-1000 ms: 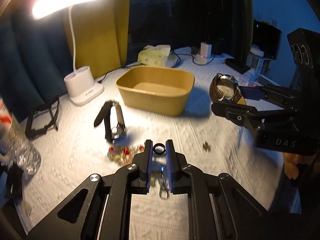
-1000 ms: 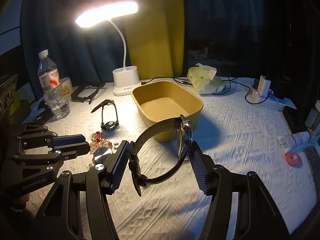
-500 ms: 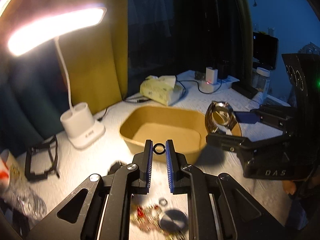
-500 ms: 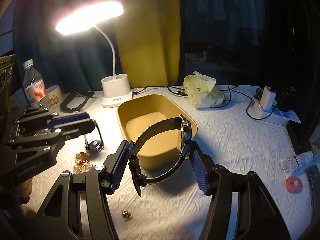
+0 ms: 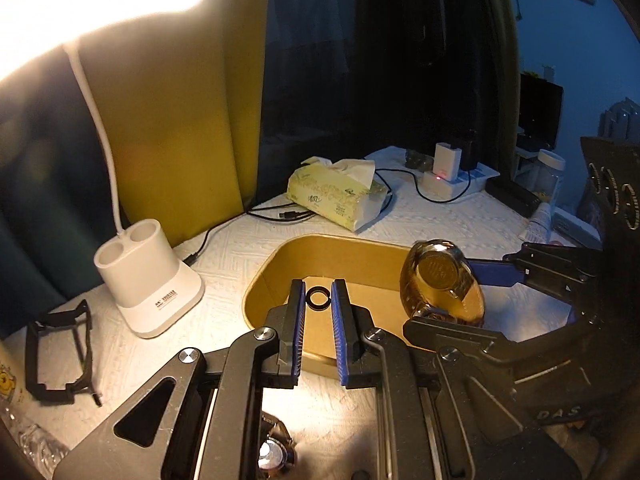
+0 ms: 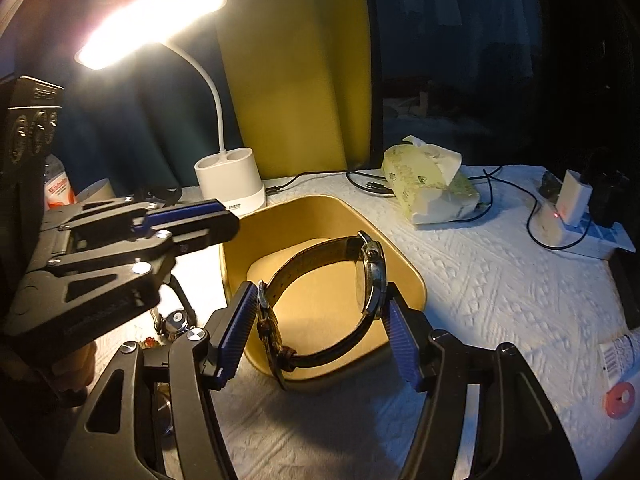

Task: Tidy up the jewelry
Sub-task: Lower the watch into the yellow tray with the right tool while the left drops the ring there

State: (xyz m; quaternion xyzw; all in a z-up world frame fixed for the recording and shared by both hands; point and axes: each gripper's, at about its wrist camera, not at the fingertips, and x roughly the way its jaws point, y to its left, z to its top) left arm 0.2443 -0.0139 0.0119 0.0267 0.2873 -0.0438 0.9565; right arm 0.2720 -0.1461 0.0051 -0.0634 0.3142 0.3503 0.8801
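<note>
Black and small, the ring (image 5: 318, 298) sits pinched between the blue-padded tips of our left gripper (image 5: 318, 300), which holds it in the air over the near-left end of the yellow bin (image 5: 348, 248); our right gripper (image 6: 320, 320) is clenched on the wristwatch (image 6: 372, 276), one pad against the buckled strap and the other against the case, so the strap loop spans the gap between the fingers; from the left wrist view we see the watch's round metal case back (image 5: 438, 270) facing us, hanging over the right side of the bin, and from the right wrist view the watch sits above the bin's pale floor (image 6: 320, 300); both grippers are near each other over the bin, the left one reaching in from the left edge (image 6: 188, 224); the bin stands on a white textured cloth (image 6: 500, 280); behind it we see a white desk lamp (image 5: 148, 276) with its head lit, a pack of tissues (image 5: 340, 192) with cables beside it, and a white charger (image 6: 568, 204) showing a red light; on the cloth beside the bin lies a second watch (image 6: 176, 320), and below our left gripper a shiny round piece (image 5: 270, 454) shows between the arms, too dim to tell what it is; a black strap (image 5: 60, 356) lies near the lamp base
</note>
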